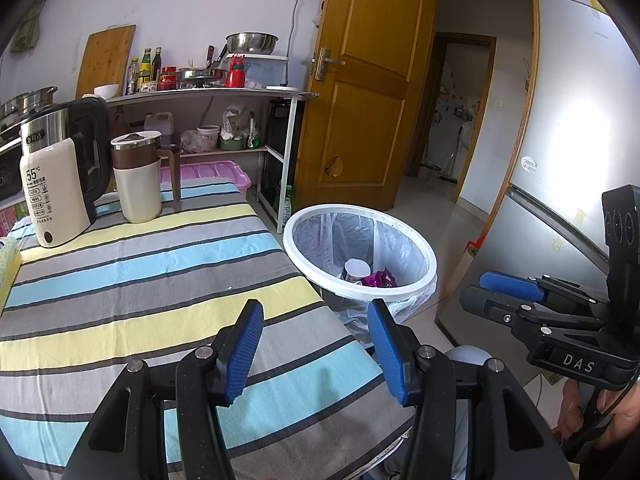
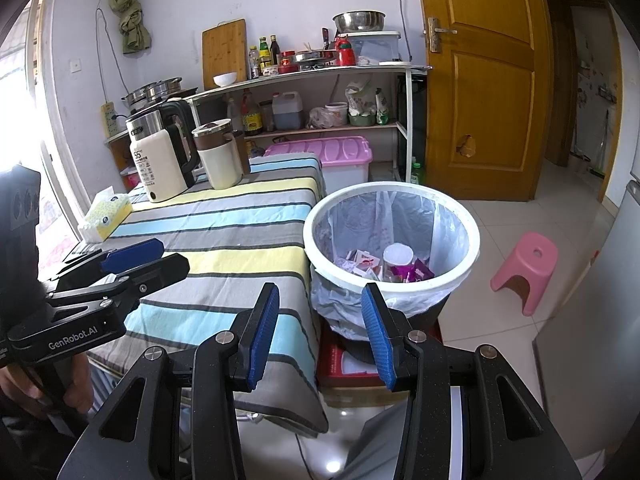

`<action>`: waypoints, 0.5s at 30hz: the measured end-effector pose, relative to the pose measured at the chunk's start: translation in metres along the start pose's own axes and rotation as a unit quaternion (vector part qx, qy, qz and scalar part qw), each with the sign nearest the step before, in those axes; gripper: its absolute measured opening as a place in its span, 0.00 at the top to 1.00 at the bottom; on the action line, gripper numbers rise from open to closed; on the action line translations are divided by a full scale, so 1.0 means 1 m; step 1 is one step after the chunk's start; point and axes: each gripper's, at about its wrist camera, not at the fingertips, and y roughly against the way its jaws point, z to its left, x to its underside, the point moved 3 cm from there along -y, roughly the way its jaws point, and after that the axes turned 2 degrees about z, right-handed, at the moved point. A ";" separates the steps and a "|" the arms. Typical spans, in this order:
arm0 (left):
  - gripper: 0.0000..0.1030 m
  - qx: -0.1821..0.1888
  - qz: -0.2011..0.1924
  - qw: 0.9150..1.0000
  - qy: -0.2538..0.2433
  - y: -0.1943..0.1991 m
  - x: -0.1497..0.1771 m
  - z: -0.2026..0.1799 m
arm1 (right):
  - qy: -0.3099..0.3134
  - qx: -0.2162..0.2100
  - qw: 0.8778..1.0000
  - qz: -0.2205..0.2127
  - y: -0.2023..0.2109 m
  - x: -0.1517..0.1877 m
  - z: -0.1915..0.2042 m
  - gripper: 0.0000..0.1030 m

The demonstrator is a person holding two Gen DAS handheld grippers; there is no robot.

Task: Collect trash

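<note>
Because both tools are held back over the near edge of the striped tablecloth (image 1: 132,264), neither is working on anything: the left gripper (image 1: 316,350) has its blue pads spread wide with nothing between them, and the right gripper (image 2: 318,338) is likewise parted and empty. The trash bin (image 2: 400,190) stands on the floor right against the table's corner — a sensible spot, since litter can be dropped in over the table edge. Its white liner is folded over the rim, and inside lie a white cup (image 2: 397,257), purple wrappers (image 2: 412,272) and some small packets. No loose litter shows on the cloth; only the kettle (image 1: 60,176), a lidded jug (image 1: 138,176) and a tissue pack (image 2: 106,216) sit at its far end, well apart from the grippers. Judging by this, the collecting looks finished or nearly so — though whatever lies below the table edge is hidden.
</note>
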 end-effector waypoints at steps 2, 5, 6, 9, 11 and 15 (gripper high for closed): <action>0.47 -0.002 0.000 1.000 0.000 0.000 0.000 0.001 | 0.000 0.000 1.000 0.000 0.000 0.000 0.000 0.57; 0.47 -0.002 0.000 1.000 0.002 -0.001 0.001 0.002 | 0.000 0.000 1.000 0.000 0.000 0.000 0.000 0.57; 0.47 -0.003 0.001 1.000 0.002 -0.001 0.001 0.002 | 0.000 0.000 1.000 0.000 0.000 0.000 0.000 0.57; 0.47 -0.003 0.002 1.000 0.003 -0.001 0.002 0.003 | 0.000 0.000 1.000 0.000 0.000 0.000 0.000 0.57; 0.47 -0.006 0.002 1.000 0.002 0.000 0.002 0.003 | 0.000 0.000 1.000 0.000 0.000 0.000 0.000 0.57; 0.47 -0.015 0.003 1.000 -0.002 0.000 0.002 0.001 | 0.000 0.000 1.000 0.000 0.000 0.000 0.001 0.57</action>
